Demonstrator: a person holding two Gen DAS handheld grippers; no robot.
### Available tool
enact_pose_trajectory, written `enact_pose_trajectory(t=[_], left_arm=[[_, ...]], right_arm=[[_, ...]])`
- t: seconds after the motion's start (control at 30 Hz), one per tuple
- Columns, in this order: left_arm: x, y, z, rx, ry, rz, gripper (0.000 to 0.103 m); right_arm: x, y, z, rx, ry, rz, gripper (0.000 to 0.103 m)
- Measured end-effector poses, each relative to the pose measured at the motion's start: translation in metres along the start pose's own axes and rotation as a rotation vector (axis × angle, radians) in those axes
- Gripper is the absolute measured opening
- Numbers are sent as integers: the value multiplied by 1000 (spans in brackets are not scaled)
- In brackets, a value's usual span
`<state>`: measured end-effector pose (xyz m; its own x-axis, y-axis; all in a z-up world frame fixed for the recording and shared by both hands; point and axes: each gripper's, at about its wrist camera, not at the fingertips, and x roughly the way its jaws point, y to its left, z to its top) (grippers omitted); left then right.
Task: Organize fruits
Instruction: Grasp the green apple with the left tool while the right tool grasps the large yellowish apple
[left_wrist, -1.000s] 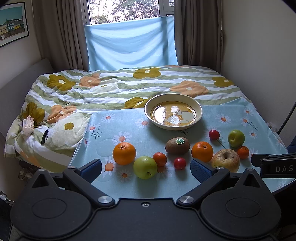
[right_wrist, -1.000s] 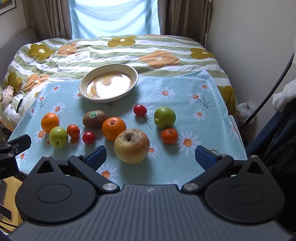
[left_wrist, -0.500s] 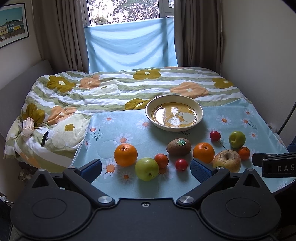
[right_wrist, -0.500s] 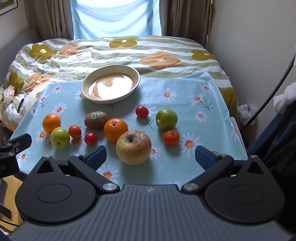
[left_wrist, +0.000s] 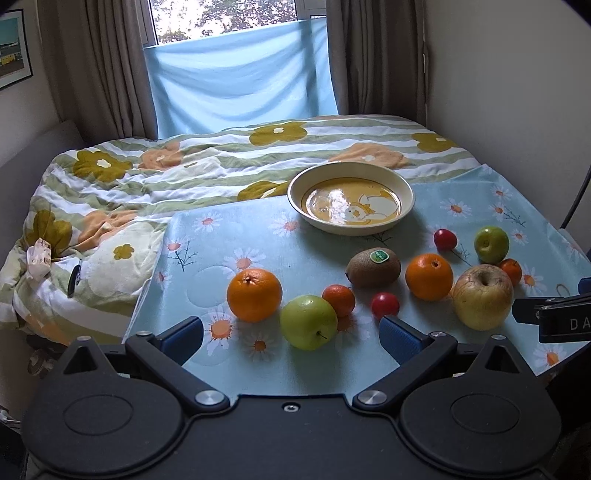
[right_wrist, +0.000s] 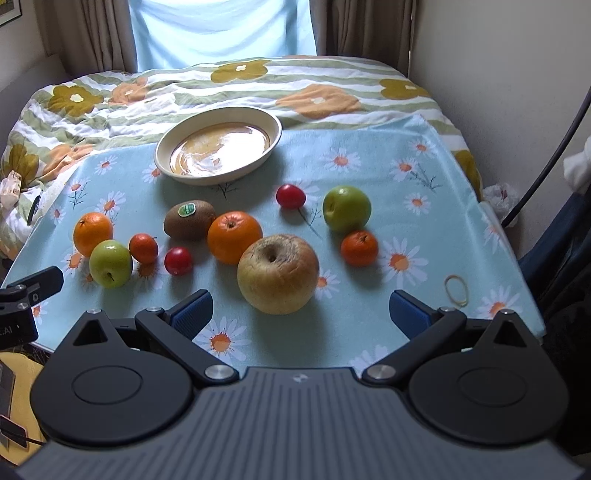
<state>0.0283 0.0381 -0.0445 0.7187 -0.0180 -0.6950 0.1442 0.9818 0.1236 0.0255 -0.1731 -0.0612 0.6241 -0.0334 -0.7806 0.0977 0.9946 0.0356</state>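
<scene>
Left claw (left_wrist: 291, 341) gapes empty, green apple (left_wrist: 308, 322) just ahead; right claw (right_wrist: 301, 314) gapes empty, big apple (right_wrist: 277, 273) ahead.

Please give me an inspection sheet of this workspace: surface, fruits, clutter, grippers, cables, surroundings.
Surface: daisy tablecloth laid over a flowered quilt.
Job's things: bowl empty; big apple, two oranges, two green apples, two mandarins, two red fruits and kiwi loose on the cloth.
Clutter: rubber band.
Grippers: left gripper and right gripper open, empty.
Cables: dark cable at right.
Surroundings: curtains, covered window.
</scene>
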Motion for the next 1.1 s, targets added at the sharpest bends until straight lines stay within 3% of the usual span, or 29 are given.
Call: enact_pose_trajectory(t=[0.37,0.83,1.0,1.1], left_arm=[[53,-3,-26,98,8,-24,95],[96,-20,-26,136,2,4,82],[104,-23,-23,134,16,17,63],[104,-23,-23,128,14,26,61]], right_arm=[[48,10,-19,23,5,12,103],[78,12,-13,16,-17,44,103],[82,9,-8,28,-27,48,103],[84,9,-6,22,-34,48,103]])
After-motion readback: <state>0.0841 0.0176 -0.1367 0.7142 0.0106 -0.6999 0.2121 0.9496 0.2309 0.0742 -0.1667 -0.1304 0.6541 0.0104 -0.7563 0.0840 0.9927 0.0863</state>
